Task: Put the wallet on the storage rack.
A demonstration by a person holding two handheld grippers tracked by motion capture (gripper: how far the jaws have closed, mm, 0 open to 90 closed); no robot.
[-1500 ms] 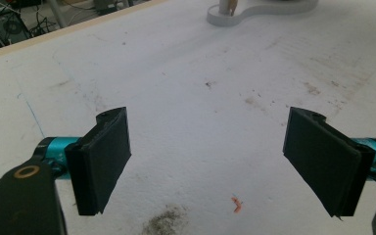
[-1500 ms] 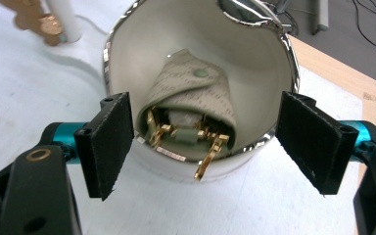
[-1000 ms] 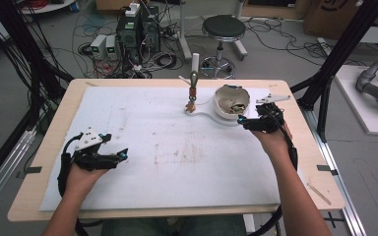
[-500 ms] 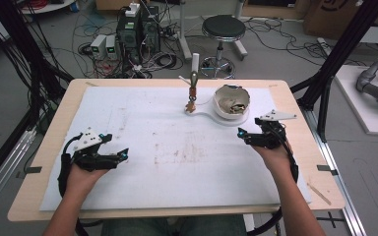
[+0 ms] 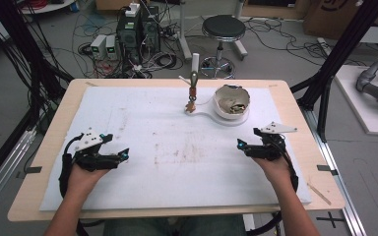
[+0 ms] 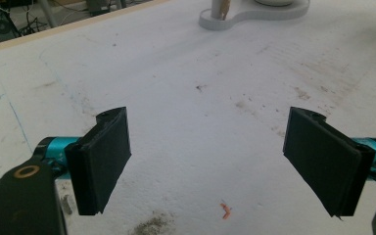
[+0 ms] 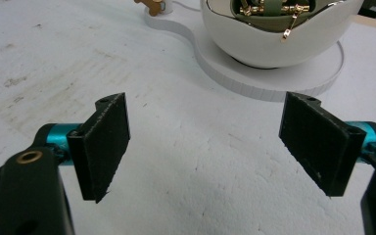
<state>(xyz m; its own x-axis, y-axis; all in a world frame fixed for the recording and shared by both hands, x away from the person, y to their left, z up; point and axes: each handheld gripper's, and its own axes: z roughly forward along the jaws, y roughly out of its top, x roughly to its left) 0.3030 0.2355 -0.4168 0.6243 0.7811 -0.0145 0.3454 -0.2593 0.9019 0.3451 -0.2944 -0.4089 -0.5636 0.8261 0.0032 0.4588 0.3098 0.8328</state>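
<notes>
A white egg-shaped bowl (image 5: 232, 101) holding gold trinkets on green cloth sits on a white base (image 5: 207, 115) at the back of the table. A thin post (image 5: 193, 91) with small hanging pieces rises from the base's left end. My right gripper (image 5: 240, 145) rests low over the white mat, nearer than the bowl and to its right. Its jaws have just been opening and nothing is between them. In the right gripper view, the right gripper (image 7: 205, 147) faces the bowl (image 7: 274, 46) and base (image 7: 274, 81). My left gripper (image 5: 123, 155) rests open and empty at the mat's near left; the left gripper (image 6: 208, 156) has only mat between its jaws.
The white foam mat (image 5: 167, 128) covers most of the wooden table (image 5: 325, 162). A small orange scrap (image 6: 224, 210) lies on the mat near the left gripper. Black frame poles (image 5: 334, 64) stand at the table's sides. A stool (image 5: 222, 29) and computers (image 5: 138, 29) are on the floor behind.
My right hand has drawn back from beside the bowl toward the near edge and sunk lower over the mat. The left hand has stayed in place.
</notes>
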